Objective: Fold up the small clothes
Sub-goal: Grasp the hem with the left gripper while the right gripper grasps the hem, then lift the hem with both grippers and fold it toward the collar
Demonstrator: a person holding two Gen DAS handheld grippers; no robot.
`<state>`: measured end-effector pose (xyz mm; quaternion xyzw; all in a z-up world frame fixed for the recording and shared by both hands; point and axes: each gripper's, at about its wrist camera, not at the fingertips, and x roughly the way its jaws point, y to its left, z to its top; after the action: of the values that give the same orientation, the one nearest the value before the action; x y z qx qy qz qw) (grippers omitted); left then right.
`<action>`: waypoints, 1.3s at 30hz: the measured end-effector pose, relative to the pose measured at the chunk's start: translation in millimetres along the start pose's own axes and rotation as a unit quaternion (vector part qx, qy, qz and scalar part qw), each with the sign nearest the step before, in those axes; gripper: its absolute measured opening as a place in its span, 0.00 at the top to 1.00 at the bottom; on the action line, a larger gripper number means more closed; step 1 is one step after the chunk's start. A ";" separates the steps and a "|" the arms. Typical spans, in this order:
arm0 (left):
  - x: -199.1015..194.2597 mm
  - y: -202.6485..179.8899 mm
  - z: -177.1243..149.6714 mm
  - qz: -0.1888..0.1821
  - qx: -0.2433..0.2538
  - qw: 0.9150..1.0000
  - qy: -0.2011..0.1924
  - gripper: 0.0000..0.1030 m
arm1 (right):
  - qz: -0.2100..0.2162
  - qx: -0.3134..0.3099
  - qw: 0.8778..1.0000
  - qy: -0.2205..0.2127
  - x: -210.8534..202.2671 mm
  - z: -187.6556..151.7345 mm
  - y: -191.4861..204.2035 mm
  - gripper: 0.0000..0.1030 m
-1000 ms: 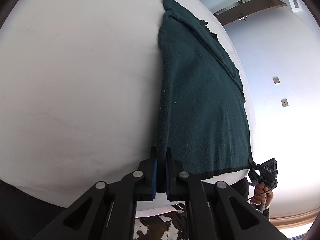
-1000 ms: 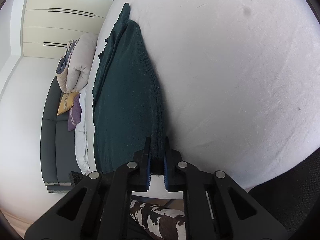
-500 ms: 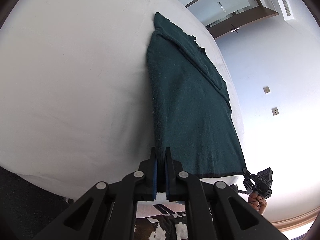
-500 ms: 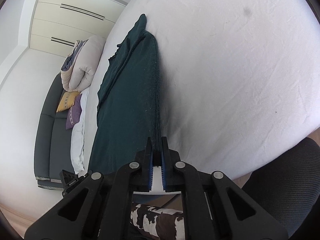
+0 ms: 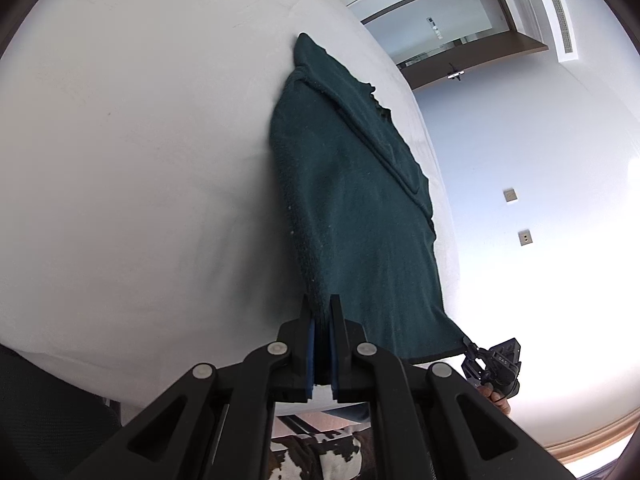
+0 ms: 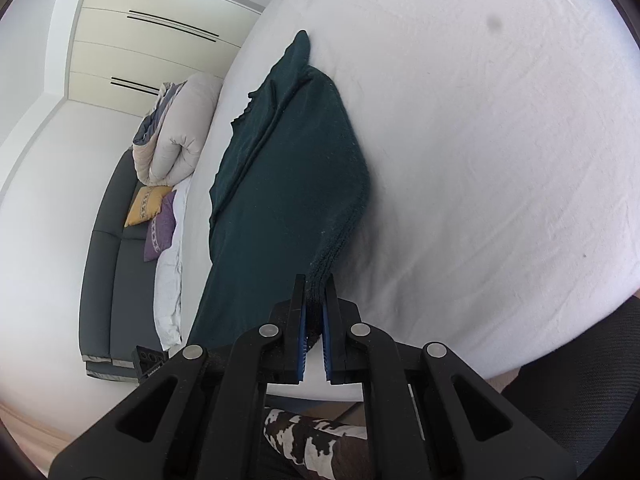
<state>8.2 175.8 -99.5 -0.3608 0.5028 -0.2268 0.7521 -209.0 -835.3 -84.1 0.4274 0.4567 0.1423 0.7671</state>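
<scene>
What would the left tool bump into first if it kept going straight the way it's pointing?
The dark green garment it is already pinching: the left tool points along the cloth. Past that lies the white bed sheet, though how far off is hard to judge.

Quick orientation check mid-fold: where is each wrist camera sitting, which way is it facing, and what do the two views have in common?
Left wrist: on the left gripper, looking along its fingers down across the white bed; pinches one near corner of the dark green garment; right gripper with a hand at lower right.
Right wrist: on the right gripper, facing likewise; pinches the other near corner; grey sofa at left; patterned trouser leg below.
Shared: the same garment and bed.
</scene>
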 end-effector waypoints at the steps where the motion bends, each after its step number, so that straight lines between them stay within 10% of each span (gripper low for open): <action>1: -1.3 -2.2 4.1 -0.006 -0.001 1.000 -0.003 0.95 | 0.005 0.000 1.000 -0.001 1.1 5.6 3.7 0.95; 13: 8.3 -39.8 92.0 -0.058 -0.010 0.997 -0.056 0.95 | 0.020 -0.005 0.999 -0.033 44.3 108.1 59.8 0.95; 39: 152.1 -30.6 308.8 0.015 -0.064 0.993 -0.096 0.95 | -0.088 -0.009 0.992 -0.095 213.1 346.0 106.2 0.95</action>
<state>352.5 146.4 -93.8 -0.4209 0.4473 -0.1466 0.7754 209.4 -824.4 -48.8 0.3903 0.4166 0.0375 0.8202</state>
